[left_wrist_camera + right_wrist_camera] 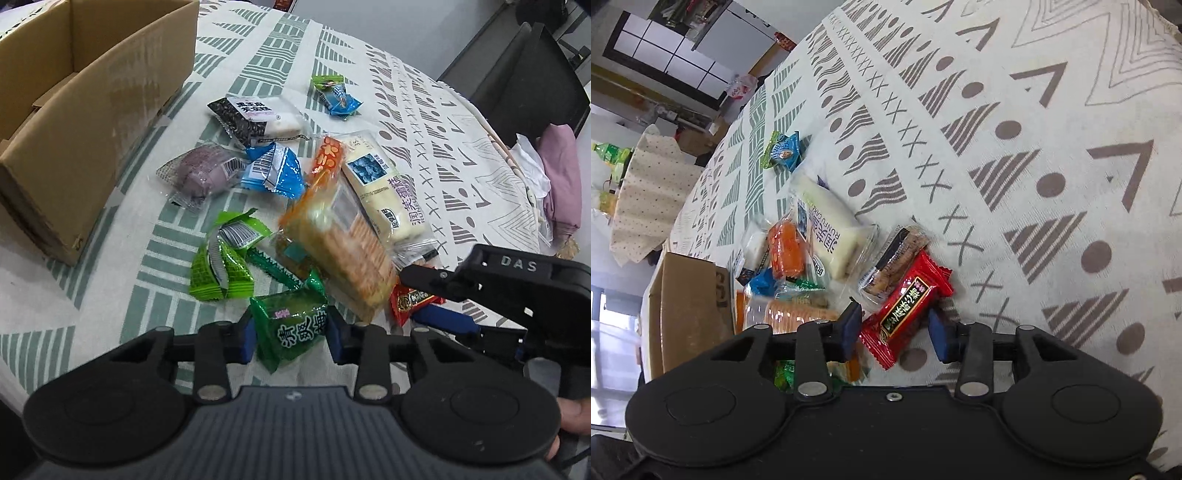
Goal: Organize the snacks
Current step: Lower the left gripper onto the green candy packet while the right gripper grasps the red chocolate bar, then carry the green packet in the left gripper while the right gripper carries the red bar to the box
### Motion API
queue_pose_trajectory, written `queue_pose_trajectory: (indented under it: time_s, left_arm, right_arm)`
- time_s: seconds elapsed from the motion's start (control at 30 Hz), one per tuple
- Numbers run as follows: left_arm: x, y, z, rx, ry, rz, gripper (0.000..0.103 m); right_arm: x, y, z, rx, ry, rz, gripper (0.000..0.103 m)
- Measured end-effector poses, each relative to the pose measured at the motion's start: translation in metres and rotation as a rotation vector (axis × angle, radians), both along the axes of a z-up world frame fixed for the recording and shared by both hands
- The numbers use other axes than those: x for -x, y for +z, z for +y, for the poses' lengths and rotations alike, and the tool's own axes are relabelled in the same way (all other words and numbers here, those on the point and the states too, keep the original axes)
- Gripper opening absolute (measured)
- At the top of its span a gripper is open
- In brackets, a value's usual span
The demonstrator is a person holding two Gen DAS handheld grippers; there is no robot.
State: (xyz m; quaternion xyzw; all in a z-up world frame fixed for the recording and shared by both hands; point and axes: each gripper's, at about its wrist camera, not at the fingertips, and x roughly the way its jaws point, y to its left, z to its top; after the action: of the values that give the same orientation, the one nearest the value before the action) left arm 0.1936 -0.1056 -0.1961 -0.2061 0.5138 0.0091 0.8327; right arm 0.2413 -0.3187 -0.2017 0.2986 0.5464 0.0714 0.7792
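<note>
My left gripper (291, 336) is shut on a green candy packet (293, 328), its blue pads pressing both sides. My right gripper (895, 328) straddles a red candy packet (905, 306) lying on the cloth; the pads stand close to its edges and look apart from it. In the left wrist view the right gripper (436, 299) shows over that red packet (410, 301). An open cardboard box (85, 110) stands at the left. Loose snacks lie between: an orange cracker pack (343, 243), a white cake bar (384, 192), and green packets (221, 266).
More snacks on the patterned tablecloth (424, 122): a purple bun (201, 173), a blue packet (275, 171), a black-and-white packet (258, 118), a small blue-green candy (338, 98), a brown biscuit pack (894, 260). A dark chair (528, 81) and pink cloth (561, 173) are at right.
</note>
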Motion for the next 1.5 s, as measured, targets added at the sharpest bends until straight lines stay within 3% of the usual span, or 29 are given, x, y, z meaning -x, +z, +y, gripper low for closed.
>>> queue_pose_trajectory:
  time_s: [0.17,0.4,0.63,0.87,0.93,0.97,1.03,1.23,1.5]
  left_arm:
    - [0.005,0.004,0.000,-0.004,0.001,-0.023,0.036]
    - [0.013,0.016,0.000,-0.003,0.000,-0.071,0.036]
    - [0.022,0.024,0.001,-0.003,0.005,-0.087,0.036]
    - [0.025,0.027,0.004,0.000,0.007,-0.093,0.036]
    - [0.024,0.029,0.006,-0.004,0.010,-0.094,0.036]
    - [0.024,0.031,0.007,-0.008,0.011,-0.097,0.036]
    - [0.025,0.035,0.008,-0.019,0.012,-0.109,0.036]
    - [0.026,0.052,0.012,-0.045,0.022,-0.149,0.036]
    - [0.032,0.079,0.016,-0.072,0.049,-0.205,0.036]
  right_arm:
    - [-0.002,0.003,0.005,0.060,0.010,-0.026,0.043]
    - [0.002,0.005,0.003,0.122,0.013,-0.040,0.024]
    - [0.019,0.009,-0.011,0.128,-0.036,-0.026,0.023]
    - [0.017,0.010,0.004,0.252,0.008,-0.037,0.030]
    - [0.016,0.010,0.008,0.277,0.027,-0.046,0.029]
    - [0.015,0.010,0.009,0.296,0.032,-0.048,0.022]
    - [0.016,0.014,0.012,0.327,0.045,-0.067,0.021]
    - [0.021,0.029,0.013,0.295,0.043,-0.141,0.021]
    - [0.026,0.053,0.018,0.170,0.065,-0.274,0.021]
